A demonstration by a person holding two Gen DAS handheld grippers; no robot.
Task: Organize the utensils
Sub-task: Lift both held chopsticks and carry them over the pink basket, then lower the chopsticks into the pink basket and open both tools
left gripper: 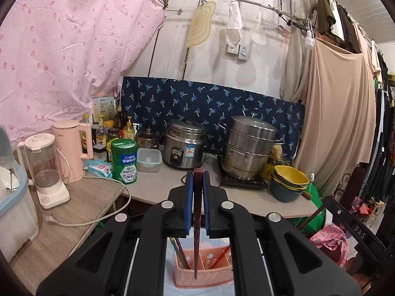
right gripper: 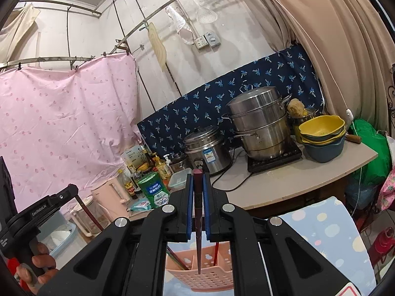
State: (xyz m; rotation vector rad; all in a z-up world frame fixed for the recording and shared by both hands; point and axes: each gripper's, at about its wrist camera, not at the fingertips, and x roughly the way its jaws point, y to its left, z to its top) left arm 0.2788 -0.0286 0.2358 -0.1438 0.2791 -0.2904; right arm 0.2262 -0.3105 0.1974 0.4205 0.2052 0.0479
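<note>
Chopstick (left gripper: 198,212) clamped in left gripper (left gripper: 198,172); second chopstick (right gripper: 198,212) clamped in right gripper (right gripper: 198,172), above pink holder (left gripper: 205,271).

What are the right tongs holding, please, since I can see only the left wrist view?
Observer: The right tongs are shut on a dark chopstick that points downward.
Operator: Where does its tip sit?
Observer: It shows against the front wall of the pink basket; I cannot tell whether it is inside.
Operator: Is anything of the person visible there?
Observer: Yes, a hand grips a black handle at the lower left edge.
</note>
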